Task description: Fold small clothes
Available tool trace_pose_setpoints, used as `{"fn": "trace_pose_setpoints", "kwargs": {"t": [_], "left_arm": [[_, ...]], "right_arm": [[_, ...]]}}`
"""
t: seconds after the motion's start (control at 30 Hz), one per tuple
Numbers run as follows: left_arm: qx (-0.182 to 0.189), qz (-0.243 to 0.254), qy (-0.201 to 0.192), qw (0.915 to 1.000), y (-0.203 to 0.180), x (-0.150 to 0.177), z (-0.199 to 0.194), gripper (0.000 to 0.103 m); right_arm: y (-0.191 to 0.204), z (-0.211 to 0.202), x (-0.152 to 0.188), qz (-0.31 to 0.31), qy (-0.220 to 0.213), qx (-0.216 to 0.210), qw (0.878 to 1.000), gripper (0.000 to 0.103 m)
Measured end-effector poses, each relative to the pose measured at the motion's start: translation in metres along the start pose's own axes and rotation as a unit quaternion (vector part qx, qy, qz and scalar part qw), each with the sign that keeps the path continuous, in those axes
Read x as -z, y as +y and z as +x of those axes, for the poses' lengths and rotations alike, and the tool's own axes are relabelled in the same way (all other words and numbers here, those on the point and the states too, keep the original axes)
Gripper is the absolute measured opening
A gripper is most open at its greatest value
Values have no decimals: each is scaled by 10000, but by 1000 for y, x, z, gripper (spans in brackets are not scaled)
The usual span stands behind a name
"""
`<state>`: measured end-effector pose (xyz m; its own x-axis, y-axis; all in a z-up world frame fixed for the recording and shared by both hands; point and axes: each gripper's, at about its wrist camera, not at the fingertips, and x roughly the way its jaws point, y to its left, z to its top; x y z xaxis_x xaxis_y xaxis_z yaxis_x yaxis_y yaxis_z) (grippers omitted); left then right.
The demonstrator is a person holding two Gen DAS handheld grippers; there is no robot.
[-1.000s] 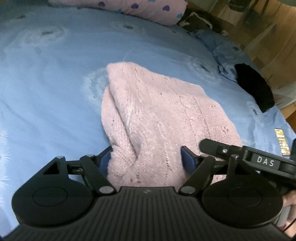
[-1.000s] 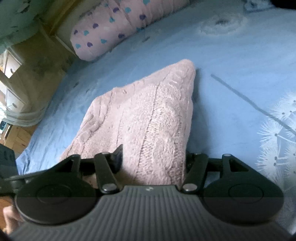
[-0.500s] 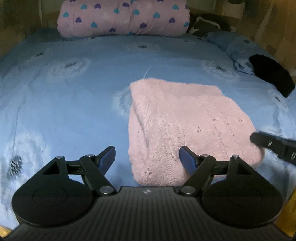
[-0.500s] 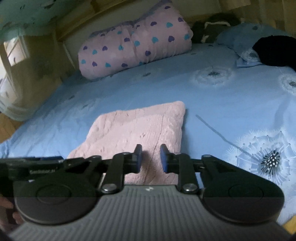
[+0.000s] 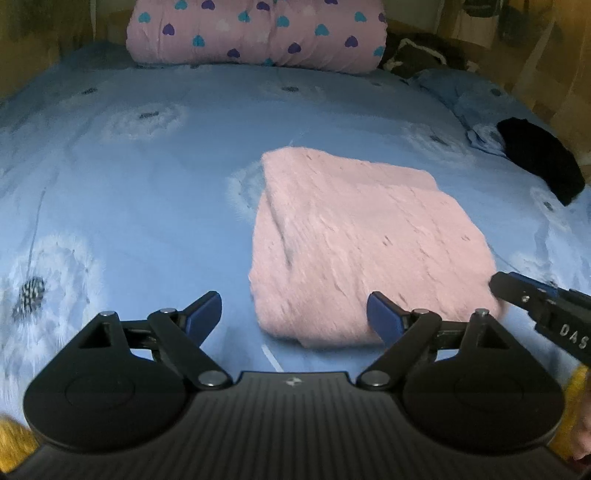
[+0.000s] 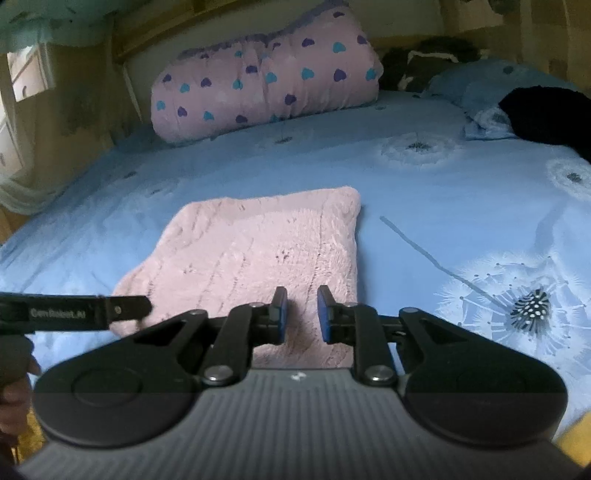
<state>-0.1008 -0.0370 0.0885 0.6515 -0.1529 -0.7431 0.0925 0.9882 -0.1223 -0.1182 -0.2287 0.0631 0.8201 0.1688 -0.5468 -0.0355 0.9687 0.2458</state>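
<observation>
Hovering above the near edge of the bed, the left claw [image 5: 295, 314] is opening, its blue pads spread wide with nothing pinched between them; a second ago those same pads flanked a bunched ridge of the pink knitted garment [image 5: 362, 251], which now lies clear of them at about one o'clock. The right claw [image 6: 299, 314] has drawn its pads nearly together around no fabric, where a second ago they stood wide astride the knit; the garment [image 6: 258, 258] sits flat beyond its tips at twelve o'clock. Each claw shows in the other's view: the right one [image 5: 543, 310] at three o'clock, the left one [image 6: 74, 314] at nine o'clock.

Both have let go and backed off, so the garment now rests as a tidy folded rectangle on the blue bedsheet [image 5: 129, 221], and this piece looks finished. Farther out, a heart-print pink quilt roll [image 5: 255, 33] lies at twelve o'clock against the headboard, and a black cloth [image 5: 539, 158] at two o'clock may be next
</observation>
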Motion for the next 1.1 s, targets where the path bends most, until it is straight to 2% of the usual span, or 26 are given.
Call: {"fn": "trace_pose_setpoints", "kwargs": {"t": [0.03,0.1,0.13,0.17,0.2,0.43,0.63,0.73,0.97,1.1], "left_arm": [[44,-17,25,10000,-2,3,-4,91],[42,-19,24,10000,-7,9,-10,95],[6,-4,16,10000,-10,12,-13,97],[-46,23,29,10000,-13,15,-15,99],[-99,40,30,9999,-16,18,-17,99],[-413,-23,101,9991,-24,33,-15,102],[-503,71,208,9985,-30,43,-5,103],[-609,152,255,9977,-33,46,1,103],[-651,115,507,9965,-31,52,20,103],[-687,139,470,9964,-30,53,24,103]], "right_arm": [[1,-4,1,-32,-16,4,10000,22],[6,-13,3,-136,-38,-6,9999,34],[8,-16,5,-189,-42,-31,9998,49],[10,-20,8,-226,-66,-47,9997,60],[12,-24,10,-258,-103,-53,9996,62],[21,-34,25,-542,10,120,9985,67],[19,-30,35,-541,163,269,9980,68],[19,-27,39,-545,207,345,9977,77],[14,-14,47,-455,401,439,9972,77],[10,-5,54,-347,580,486,9965,76]]}}
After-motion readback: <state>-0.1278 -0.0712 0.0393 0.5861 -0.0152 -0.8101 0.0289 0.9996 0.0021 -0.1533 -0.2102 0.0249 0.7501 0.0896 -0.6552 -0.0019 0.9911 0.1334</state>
